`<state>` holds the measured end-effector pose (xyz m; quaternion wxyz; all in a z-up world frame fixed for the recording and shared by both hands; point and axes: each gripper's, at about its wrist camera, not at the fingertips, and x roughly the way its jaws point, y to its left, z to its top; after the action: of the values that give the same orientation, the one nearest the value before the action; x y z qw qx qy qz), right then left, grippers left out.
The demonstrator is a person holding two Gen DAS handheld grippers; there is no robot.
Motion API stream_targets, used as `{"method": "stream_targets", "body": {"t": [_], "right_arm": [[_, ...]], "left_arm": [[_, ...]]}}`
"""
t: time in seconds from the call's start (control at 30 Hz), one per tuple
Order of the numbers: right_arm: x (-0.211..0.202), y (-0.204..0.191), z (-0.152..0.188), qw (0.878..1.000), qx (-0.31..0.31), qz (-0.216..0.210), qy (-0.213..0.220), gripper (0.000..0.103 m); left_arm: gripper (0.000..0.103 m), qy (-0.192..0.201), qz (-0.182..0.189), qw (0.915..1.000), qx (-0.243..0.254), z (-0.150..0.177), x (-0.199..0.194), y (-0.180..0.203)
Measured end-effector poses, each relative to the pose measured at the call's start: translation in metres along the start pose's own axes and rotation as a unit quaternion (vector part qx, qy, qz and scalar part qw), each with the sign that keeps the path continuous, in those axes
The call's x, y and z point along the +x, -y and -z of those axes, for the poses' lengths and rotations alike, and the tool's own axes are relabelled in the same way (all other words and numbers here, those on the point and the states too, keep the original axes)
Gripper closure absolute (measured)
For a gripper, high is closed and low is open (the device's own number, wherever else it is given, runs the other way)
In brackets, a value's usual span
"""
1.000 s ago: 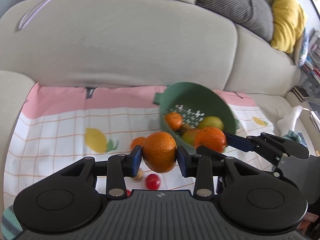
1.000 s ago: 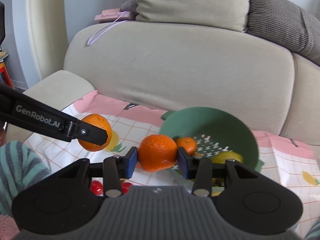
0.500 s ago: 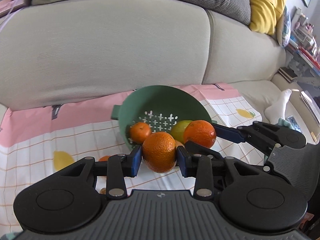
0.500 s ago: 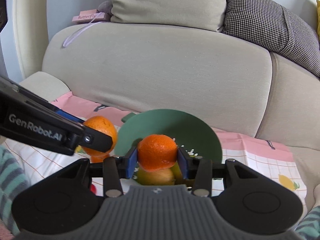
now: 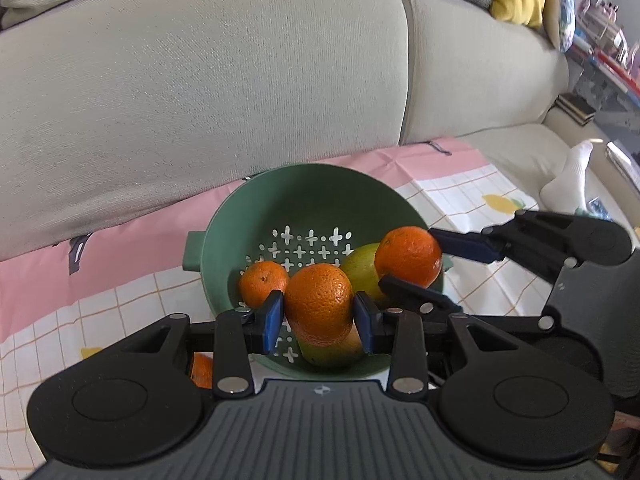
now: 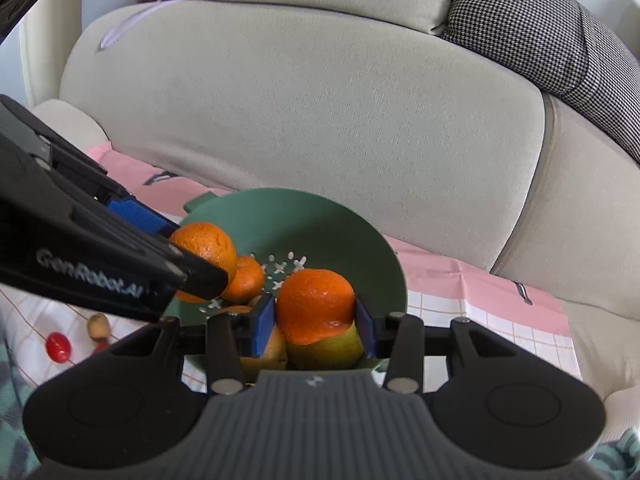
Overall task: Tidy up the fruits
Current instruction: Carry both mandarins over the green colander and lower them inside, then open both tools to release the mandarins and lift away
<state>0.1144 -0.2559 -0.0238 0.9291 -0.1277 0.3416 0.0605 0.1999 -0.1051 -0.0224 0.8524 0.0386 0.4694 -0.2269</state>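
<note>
Two grippers each held one orange above the green colander (image 5: pixel 224 240). The left gripper (image 5: pixel 319 318) was clamped on the left-held orange (image 5: pixel 319 300), its blue pads (image 5: pixel 273 318) pressed against both sides of the fruit. That orange hung over the near part of the colander interior, directly above a yellow-green fruit (image 5: pixel 332 350) lying at the bottom.

The right gripper (image 6: pixel 316 320) was clamped on the right-held orange (image 6: pixel 315 302) in the same manner, with blue pads on both flanks. In the left wrist view this orange (image 5: pixel 408 256) appeared over the right side of the colander rim, with the right gripper's fingers reaching in from the right. In the right wrist view the left-held orange (image 6: pixel 208 248) sat over the left part of the colander (image 6: pixel 360 248).

Inside the colander rested a smaller mandarin (image 5: pixel 263 283) near the left wall, beside the perforated base, and a second green fruit (image 5: pixel 362 266) behind the held oranges. Whether either held orange touched the fruit beneath it could not be determined.

The colander stood on a patterned cloth (image 5: pixel 120 288), pink at the border and checked in white, spread over the beige sofa (image 5: pixel 200 100). Outside the colander, on the cloth, lay a small red fruit (image 6: pixel 58 346) and a tan nut-like item (image 6: pixel 97 326) to the left, well apart from the colander.
</note>
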Motion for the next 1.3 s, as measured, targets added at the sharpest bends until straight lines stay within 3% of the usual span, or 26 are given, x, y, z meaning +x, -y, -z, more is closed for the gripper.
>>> {"method": "stream_targets", "body": {"t": [0.37,0.77,1.07,1.3], "right_arm": [[0.028,0.008,-0.004,0.999,-0.024,0.017,-0.024,0.062],[0.035,0.011,-0.002,0.999,-0.032,0.024,-0.029,0.062],[0.032,0.005,-0.003,0.999,-0.035,0.026,-0.03,0.062],[0.036,0.009,-0.004,0.999,-0.034,0.026,-0.033,0.062]], "left_arm": [[0.061,-0.023,0.007,0.9997,-0.003,-0.013,0.038,-0.01],[0.061,-0.06,-0.02,0.9979,0.013,-0.02,0.073,-0.015],[0.059,-0.061,-0.011,0.9981,-0.001,-0.019,0.076,-0.021],[0.051,-0.055,-0.005,0.9982,-0.023,-0.014,0.075,-0.028]]}}
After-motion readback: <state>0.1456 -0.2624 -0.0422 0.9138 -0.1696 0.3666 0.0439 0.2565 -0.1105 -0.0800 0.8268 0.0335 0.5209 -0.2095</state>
